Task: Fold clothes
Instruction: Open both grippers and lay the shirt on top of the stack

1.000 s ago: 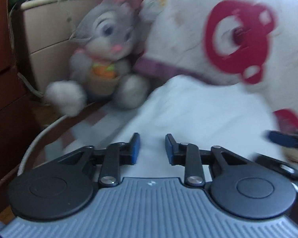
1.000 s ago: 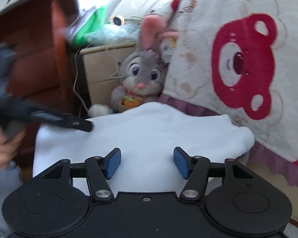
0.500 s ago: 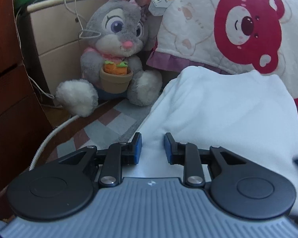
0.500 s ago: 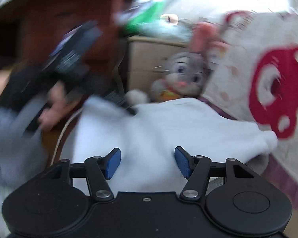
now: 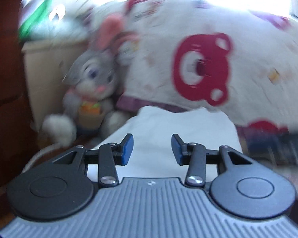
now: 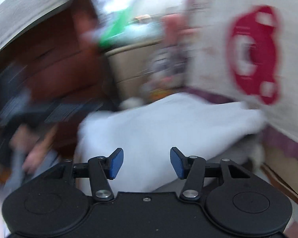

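Bear-print blanket (image 5: 188, 45) behind; white garment (image 5: 168, 130) beyond both tools (blurred); left tool (image 5: 152, 145) opening, right tool (image 6: 147, 163) narrowing, both empty.

Everything's smeared with motion: the grey plush rabbit (image 5: 93, 91) is fuzzy. At far left, a hand (image 6: 23, 144) blurs past recognition.

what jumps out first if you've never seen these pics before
The big red bear face printed on the cream blanket at the back grabs the eye first. A grey plush bunny sits to its left against a beige box, and a white folded garment lies in front, just beyond the blue-padded tools.
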Demonstrator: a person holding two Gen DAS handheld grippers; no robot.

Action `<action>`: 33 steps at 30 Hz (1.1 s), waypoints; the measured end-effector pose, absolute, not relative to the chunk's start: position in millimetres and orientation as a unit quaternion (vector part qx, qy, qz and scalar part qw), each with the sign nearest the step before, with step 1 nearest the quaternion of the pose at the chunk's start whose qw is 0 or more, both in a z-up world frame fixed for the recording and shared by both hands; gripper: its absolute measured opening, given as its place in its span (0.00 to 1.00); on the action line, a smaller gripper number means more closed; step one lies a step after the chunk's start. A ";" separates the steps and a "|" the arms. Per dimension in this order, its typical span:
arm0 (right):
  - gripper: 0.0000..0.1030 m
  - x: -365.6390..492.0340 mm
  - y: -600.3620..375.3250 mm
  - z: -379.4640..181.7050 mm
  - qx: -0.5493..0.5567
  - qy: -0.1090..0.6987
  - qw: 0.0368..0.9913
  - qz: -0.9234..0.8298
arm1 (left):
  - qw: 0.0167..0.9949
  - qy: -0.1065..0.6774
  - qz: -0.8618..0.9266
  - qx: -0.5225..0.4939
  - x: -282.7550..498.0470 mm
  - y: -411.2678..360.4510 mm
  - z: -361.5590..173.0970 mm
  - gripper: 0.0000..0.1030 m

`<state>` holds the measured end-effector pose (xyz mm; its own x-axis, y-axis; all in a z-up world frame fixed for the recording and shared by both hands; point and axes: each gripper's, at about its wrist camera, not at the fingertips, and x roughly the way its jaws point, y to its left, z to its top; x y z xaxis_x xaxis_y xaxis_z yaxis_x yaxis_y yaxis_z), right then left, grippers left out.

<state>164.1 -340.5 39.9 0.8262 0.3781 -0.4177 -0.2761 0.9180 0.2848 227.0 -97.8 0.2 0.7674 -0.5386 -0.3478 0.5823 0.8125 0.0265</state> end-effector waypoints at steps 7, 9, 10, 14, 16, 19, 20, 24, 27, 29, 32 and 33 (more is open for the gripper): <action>0.46 222.1 -382.1 4.5 0.240 0.310 0.916 0.082 | 0.916 0.233 -0.313 0.096 228.6 -97.8 -43.0 0.42; 0.45 222.8 -381.1 2.7 0.239 0.309 0.917 0.077 | 0.913 0.244 -0.316 0.087 233.8 -95.4 -42.2 0.42; 0.45 223.1 -380.6 1.8 0.239 0.308 0.918 0.074 | 0.911 0.249 -0.317 0.083 236.5 -94.5 -41.8 0.42; 0.46 218.9 -378.6 -0.9 0.241 0.300 0.921 0.061 | 0.914 0.253 -0.306 0.083 243.1 -95.2 -45.0 0.42; 0.48 222.8 -382.4 1.1 0.239 0.311 0.918 0.049 | 0.921 0.238 -0.291 0.101 243.4 -98.5 -47.4 0.42; 0.45 225.0 -389.2 19.4 0.232 0.314 0.920 0.017 | 0.923 0.242 -0.277 0.110 244.0 -103.0 -44.7 0.42; 0.44 224.1 -387.9 23.3 0.222 0.316 0.922 0.013 | 0.923 0.245 -0.275 0.110 243.2 -102.9 -43.7 0.42; 0.45 195.2 -373.9 28.7 0.218 0.287 0.932 0.033 | 0.926 0.256 -0.266 0.083 239.8 -94.9 -42.6 0.42; 0.45 171.1 -356.0 15.3 0.238 0.298 0.922 0.071 | 0.932 0.263 -0.234 0.083 231.6 -94.2 -38.5 0.42; 0.45 154.7 -341.2 5.9 0.248 0.314 0.911 0.099 | 0.937 0.266 -0.207 0.096 223.9 -96.1 -35.4 0.47; 0.37 134.9 -317.5 -2.5 0.239 0.324 0.904 0.145 | 0.938 0.264 -0.184 0.129 208.3 -104.0 -26.8 0.48; 0.37 131.0 -309.3 -5.2 0.231 0.330 0.901 0.160 | 0.937 0.266 -0.183 0.131 204.1 -105.2 -23.5 0.52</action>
